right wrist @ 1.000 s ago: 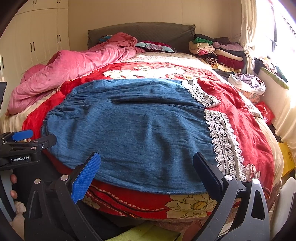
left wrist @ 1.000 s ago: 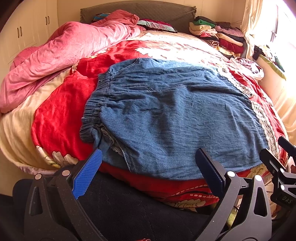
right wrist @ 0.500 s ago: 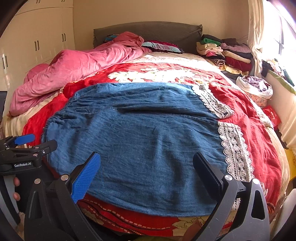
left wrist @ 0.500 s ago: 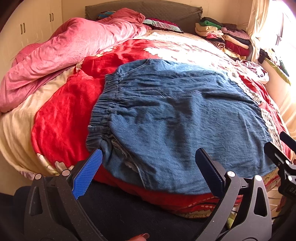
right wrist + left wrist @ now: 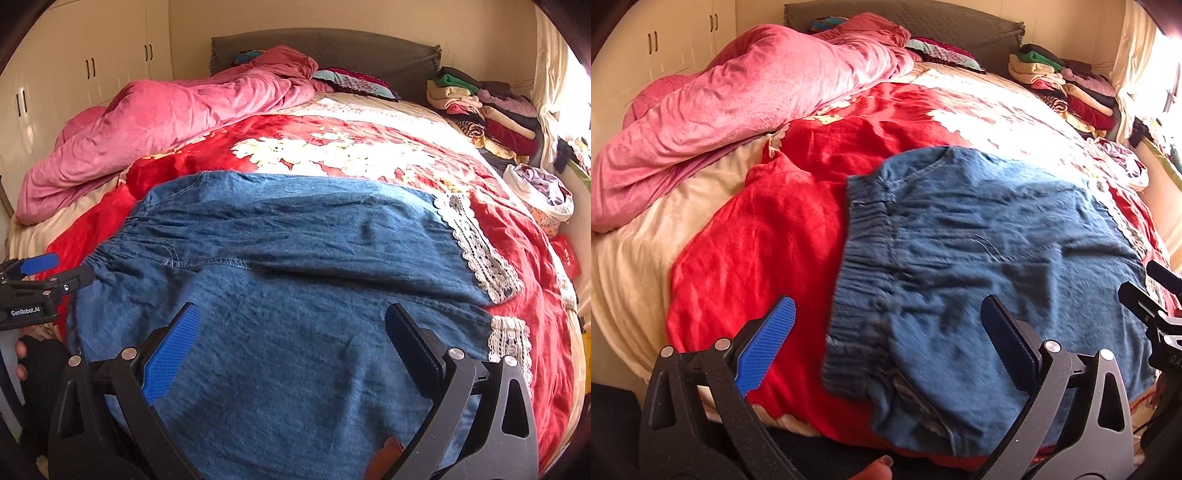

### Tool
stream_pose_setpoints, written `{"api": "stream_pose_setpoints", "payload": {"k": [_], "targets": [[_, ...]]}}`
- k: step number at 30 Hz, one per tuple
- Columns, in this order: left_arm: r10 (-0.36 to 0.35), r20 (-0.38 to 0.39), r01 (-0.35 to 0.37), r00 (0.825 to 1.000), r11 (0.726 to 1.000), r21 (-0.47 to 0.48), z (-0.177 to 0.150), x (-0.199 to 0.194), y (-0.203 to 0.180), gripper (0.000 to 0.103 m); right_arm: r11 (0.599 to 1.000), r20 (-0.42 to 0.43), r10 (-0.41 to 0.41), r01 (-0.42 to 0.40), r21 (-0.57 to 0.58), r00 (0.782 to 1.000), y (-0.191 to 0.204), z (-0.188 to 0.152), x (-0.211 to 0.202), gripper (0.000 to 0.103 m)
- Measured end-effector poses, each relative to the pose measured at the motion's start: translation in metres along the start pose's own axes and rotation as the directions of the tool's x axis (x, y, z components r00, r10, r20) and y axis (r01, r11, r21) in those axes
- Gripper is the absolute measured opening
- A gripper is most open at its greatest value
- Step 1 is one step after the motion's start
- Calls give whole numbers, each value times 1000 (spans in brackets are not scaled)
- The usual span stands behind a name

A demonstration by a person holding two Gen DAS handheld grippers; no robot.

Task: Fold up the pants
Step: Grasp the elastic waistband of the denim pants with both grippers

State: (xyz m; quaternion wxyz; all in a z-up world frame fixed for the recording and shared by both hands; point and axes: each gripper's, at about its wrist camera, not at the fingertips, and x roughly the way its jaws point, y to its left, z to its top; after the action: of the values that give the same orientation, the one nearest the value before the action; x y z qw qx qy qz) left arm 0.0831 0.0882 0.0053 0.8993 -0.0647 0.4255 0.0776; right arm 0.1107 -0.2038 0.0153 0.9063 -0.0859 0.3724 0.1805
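Observation:
Blue denim pants (image 5: 295, 280) lie spread flat across the red floral bedspread (image 5: 332, 147), elastic waistband (image 5: 860, 280) to the left and lace-trimmed leg cuffs (image 5: 480, 251) to the right. My left gripper (image 5: 886, 332) hovers open over the near waistband corner, nothing between its fingers. Over the near leg's blue cloth my right gripper (image 5: 291, 339) stands open and holds nothing. The left gripper (image 5: 40, 284) also shows at the left edge of the right wrist view, and the right gripper (image 5: 1156, 302) at the right edge of the left wrist view.
A pink duvet (image 5: 738, 103) is bunched along the far left of the bed. Stacked folded clothes (image 5: 480, 107) sit at the far right by the headboard (image 5: 332, 44). A white basket of laundry (image 5: 543, 192) stands beside the bed on the right. Wardrobe doors (image 5: 74, 74) line the left wall.
Both grippers have moved forward over the bed and closer to the pants; the left one has shifted left toward the waistband. Both stay open.

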Motion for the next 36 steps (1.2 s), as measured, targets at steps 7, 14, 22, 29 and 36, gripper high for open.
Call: {"api": "stream_pose_setpoints", "payload": {"k": [7,14,22,29,36], "targets": [[22,-8,-22,1000,1000,-2,34,23,19,95,999,-5,10,-11,-42,1000,-1,35,26,99],[20,-30,-20,999,999,30,70,57,26,95,997,-46,3,-6,-81,999,-1,66,60,99],[19,-87,-11,996,996,89,98,105,29,95,989,-87,3,-16,-145,996,1,93,101,99],[-111,-105,120,988,990,76,101,127,25,94,977,-139,0,-29,-210,990,1,118,141,99],[-198,-106,208,974,974,92,99,132,25,53,950,-159,1,-50,-309,987,12,130,167,99]]}}
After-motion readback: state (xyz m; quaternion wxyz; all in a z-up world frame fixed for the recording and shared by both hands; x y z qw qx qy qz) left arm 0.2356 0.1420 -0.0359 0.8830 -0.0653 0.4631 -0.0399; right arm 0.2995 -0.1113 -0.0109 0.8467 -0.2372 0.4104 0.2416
